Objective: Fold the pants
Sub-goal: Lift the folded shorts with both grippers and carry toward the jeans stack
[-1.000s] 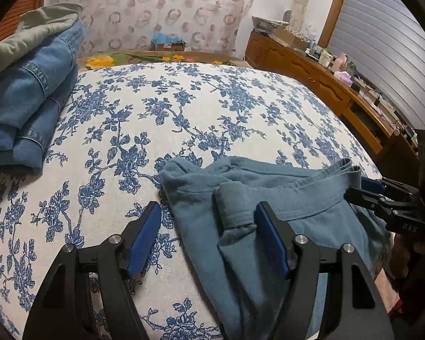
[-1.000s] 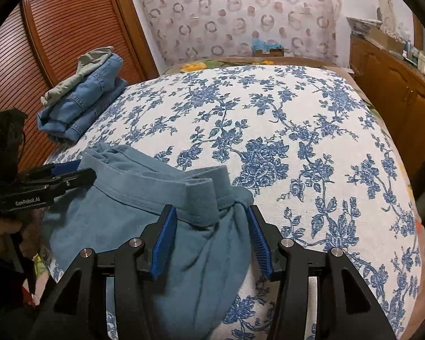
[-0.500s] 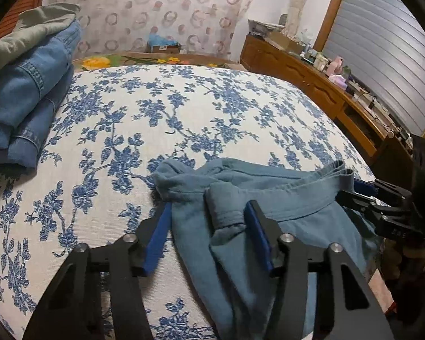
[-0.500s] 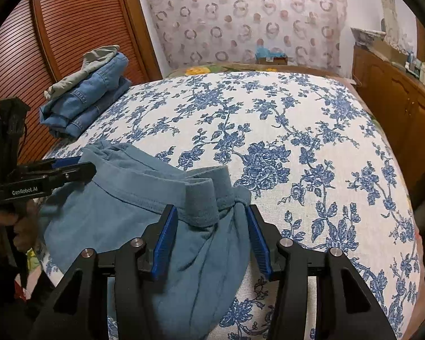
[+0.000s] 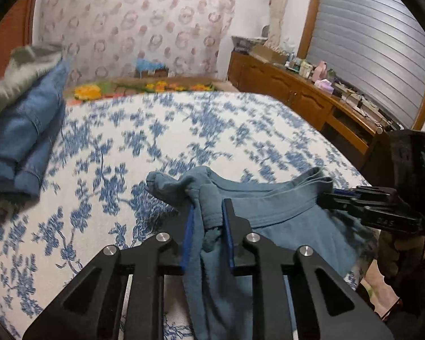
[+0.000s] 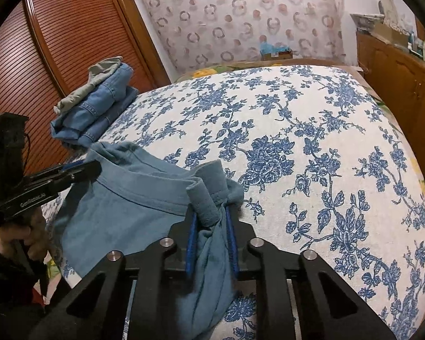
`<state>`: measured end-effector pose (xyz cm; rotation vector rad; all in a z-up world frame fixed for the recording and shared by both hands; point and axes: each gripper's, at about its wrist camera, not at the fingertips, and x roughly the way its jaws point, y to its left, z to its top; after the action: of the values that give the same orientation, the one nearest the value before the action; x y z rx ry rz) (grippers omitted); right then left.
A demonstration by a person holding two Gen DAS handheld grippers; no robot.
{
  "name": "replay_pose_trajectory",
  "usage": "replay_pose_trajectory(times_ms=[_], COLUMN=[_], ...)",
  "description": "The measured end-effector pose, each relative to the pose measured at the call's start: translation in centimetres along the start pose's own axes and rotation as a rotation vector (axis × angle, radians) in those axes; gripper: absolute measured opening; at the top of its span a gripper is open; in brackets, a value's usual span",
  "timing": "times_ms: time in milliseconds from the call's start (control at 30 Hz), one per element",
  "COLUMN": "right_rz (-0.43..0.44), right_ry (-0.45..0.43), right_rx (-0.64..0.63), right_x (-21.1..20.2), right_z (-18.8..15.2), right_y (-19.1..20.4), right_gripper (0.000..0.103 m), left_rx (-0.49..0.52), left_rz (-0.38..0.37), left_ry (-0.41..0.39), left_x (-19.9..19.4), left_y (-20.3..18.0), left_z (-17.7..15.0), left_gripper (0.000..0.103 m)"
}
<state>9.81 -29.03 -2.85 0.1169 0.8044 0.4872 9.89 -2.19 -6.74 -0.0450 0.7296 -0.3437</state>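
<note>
Two grippers close on the teal pants (image 5: 272,212) at opposite ends of the waistband, which runs between them along the near edge of the bed (image 6: 311,130). In the left wrist view the left gripper (image 5: 207,223) has a bunched corner of the waistband between its blue pads, the jaws closing with the cloth squeezed into a narrow fold between them; a rumpled lobe of fabric pokes out just past the fingertips, and the rest hangs down between the fingers toward the camera. In the right wrist view the right gripper (image 6: 211,222) is likewise closing on the other corner, where a rolled tab of waistband stands up between its pads and the cloth below drapes over the bed's edge. Each gripper shows in the other's view as a black tool at the far end of the waistband, held by a hand (image 6: 17,240). The bed is covered by a white spread with blue flowers. On its far left side sits a stack of folded jeans (image 6: 99,107) with a grey-green garment (image 6: 99,76) on top, well apart from the pants. Beyond are a curtain with ring patterns (image 6: 240,19), a slatted wooden wardrobe door (image 6: 56,51), and a long wooden sideboard (image 5: 297,99) crowded with small items beneath a shuttered window (image 5: 368,45).
</note>
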Motion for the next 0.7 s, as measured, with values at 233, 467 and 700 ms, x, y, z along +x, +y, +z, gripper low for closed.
replay_pose_trajectory(times_ms=[233,467,700], right_rz=[-0.011,-0.033,-0.038], right_ry=[-0.062,-0.142,-0.197], right_rx=[-0.041,-0.099,-0.139], right_x=[-2.4,-5.2,-7.5], right_z=[0.3,0.8,1.6], right_y=[1.3,3.0,4.3], right_gripper=[0.014,0.014,0.013], left_rx=[0.016,0.023,0.036], left_rz=[-0.015,-0.008,-0.005], left_ry=[-0.065,-0.134,-0.18], left_x=[-2.8,-5.1,-6.4], left_y=[-1.1,-1.6,-1.7], left_z=[0.8,1.8,3.1], left_gripper=[0.018,0.017,0.017])
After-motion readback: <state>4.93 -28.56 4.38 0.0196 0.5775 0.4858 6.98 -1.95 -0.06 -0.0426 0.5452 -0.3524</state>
